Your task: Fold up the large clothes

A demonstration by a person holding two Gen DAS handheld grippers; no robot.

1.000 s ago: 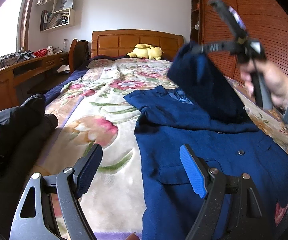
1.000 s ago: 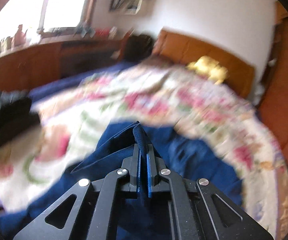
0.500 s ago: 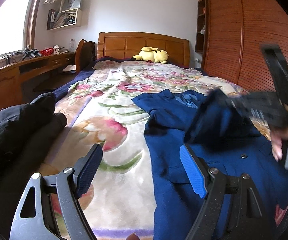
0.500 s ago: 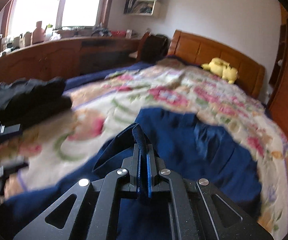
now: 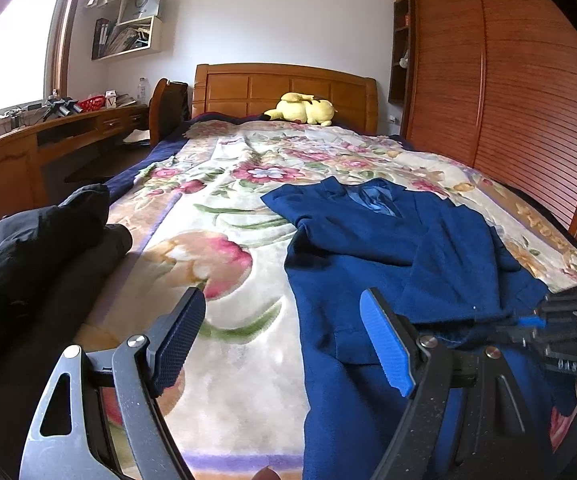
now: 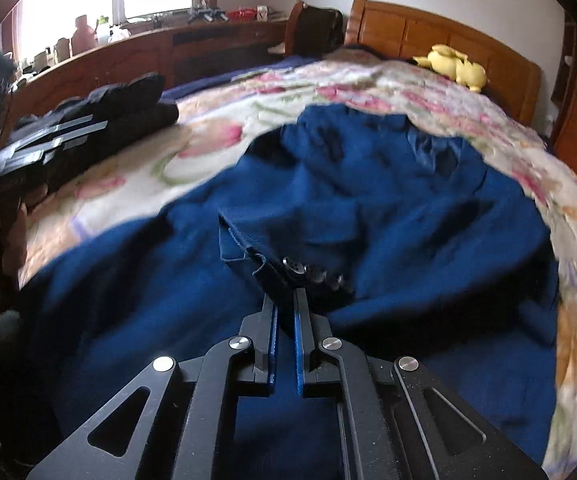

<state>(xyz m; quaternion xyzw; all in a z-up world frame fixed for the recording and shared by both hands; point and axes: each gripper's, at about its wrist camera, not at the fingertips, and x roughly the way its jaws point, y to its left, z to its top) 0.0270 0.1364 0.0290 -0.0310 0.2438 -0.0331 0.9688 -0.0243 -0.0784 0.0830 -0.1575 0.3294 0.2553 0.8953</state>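
Blue jacket point(image 5: 368, 264) lies flat on the bed's point(image 5: 224, 216) right half, a sleeve cuff point(image 6: 248, 252) between the right gripper's point(image 6: 284, 304) opening fingers, pads barely parted from the cloth, while the left gripper point(image 5: 284, 332) hovers spread wide and empty above the quilt beside the jacket's left edge.

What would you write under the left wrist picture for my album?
Open left gripper over a flowery bed, blue jacket with one sleeve folded across.

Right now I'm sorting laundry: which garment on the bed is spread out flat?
The blue jacket, laid open on the floral blanket; the black garment sits bunched at the bed's edge.
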